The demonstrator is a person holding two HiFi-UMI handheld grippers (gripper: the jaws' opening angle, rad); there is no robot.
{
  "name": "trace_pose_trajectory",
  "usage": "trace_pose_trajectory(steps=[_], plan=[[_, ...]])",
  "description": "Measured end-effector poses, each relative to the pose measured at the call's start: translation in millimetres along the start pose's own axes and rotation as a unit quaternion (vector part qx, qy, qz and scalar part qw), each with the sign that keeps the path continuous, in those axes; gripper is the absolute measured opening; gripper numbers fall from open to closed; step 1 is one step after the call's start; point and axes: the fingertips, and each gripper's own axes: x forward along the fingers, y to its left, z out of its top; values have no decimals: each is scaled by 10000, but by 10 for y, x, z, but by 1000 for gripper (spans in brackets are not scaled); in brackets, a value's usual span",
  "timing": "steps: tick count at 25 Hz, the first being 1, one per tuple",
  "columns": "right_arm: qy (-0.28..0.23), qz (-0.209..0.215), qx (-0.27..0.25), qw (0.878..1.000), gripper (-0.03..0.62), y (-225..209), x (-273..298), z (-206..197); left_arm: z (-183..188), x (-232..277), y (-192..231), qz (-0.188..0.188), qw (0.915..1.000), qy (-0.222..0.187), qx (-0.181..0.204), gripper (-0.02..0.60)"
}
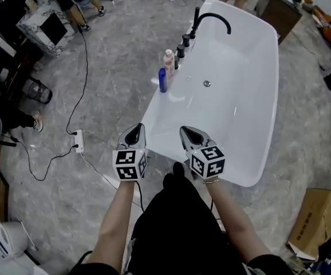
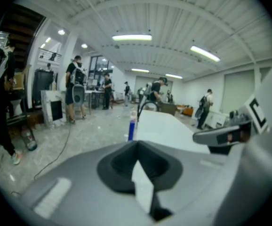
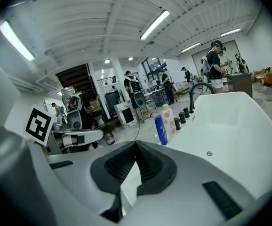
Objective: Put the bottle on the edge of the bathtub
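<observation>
A blue bottle [image 1: 163,80] stands upright on the left rim of the white bathtub [image 1: 260,153], with a pink-and-white bottle [image 1: 168,59] just behind it. Both show again in the right gripper view as the blue bottle [image 3: 161,130] and the pink bottle [image 3: 169,119]. In the left gripper view the blue bottle [image 2: 131,131] stands far ahead. My left gripper [image 1: 134,135] hovers over the floor by the tub's near end, shut and empty. My right gripper [image 1: 190,135] is held beside it over the tub's near rim, also shut with nothing in it. Both are well short of the bottles.
A black faucet [image 1: 212,19] and a row of black knobs [image 1: 182,44] sit on the rim beyond the bottles. A white power strip [image 1: 78,141] with cables lies on the floor at left. A cardboard box [image 1: 320,216] is at lower right. People stand past the tub's far end.
</observation>
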Motion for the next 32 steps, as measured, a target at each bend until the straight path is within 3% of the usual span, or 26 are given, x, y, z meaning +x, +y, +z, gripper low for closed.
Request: trace_pose_trajectory(steps=[9,16,32], plan=[[-107,1,-75,9999,3,123,-148,-21,-12,-290,-55,-35,9999,-102,-17,6],[-223,-17,217,9995,3,95,-262,-37,-8,-447,-74,6,9998,-186,-46,7],[-327,-33,130,9994,3,40,-373,33,89,-538,-90,48,9995,-321,-42,7]])
